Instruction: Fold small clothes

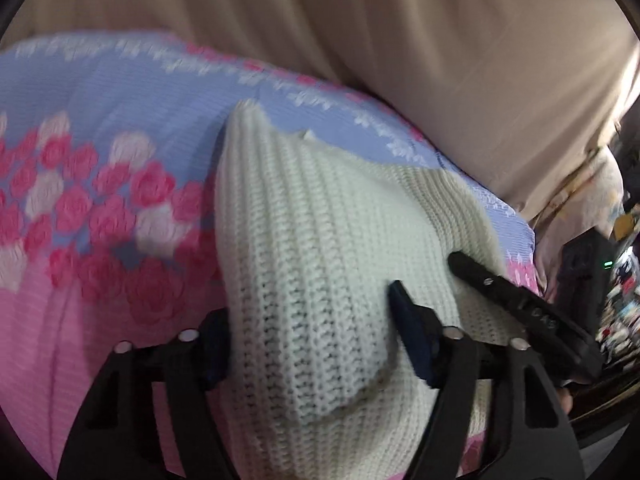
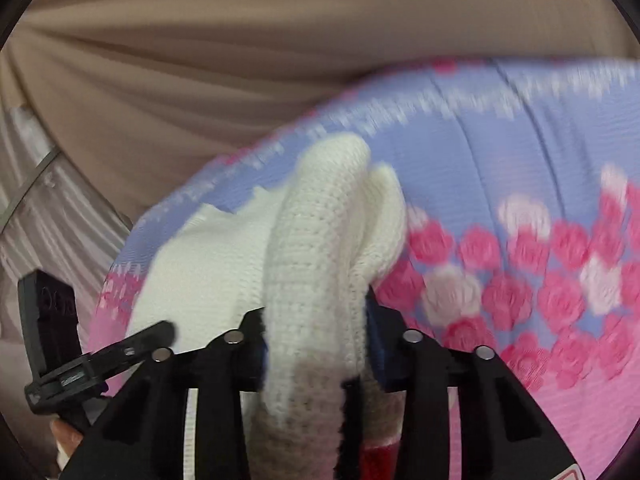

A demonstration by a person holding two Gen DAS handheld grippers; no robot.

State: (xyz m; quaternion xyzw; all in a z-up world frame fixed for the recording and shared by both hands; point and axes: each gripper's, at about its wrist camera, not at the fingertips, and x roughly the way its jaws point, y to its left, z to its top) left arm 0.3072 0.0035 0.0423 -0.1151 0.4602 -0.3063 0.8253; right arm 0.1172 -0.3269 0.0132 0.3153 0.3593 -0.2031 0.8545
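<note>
Cream ribbed-knit garment lies bunched on the blue-and-pink rose-patterned bedspread. Left gripper stands partly open, pinching a thick knit fold between its pads. Right gripper clamps narrower on another rolled fold, both angled downward.

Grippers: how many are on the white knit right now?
2. The left gripper is clamped on a thick fold of the white knit over the floral bedspread; the right gripper pinches another bunched roll beside it.
</note>
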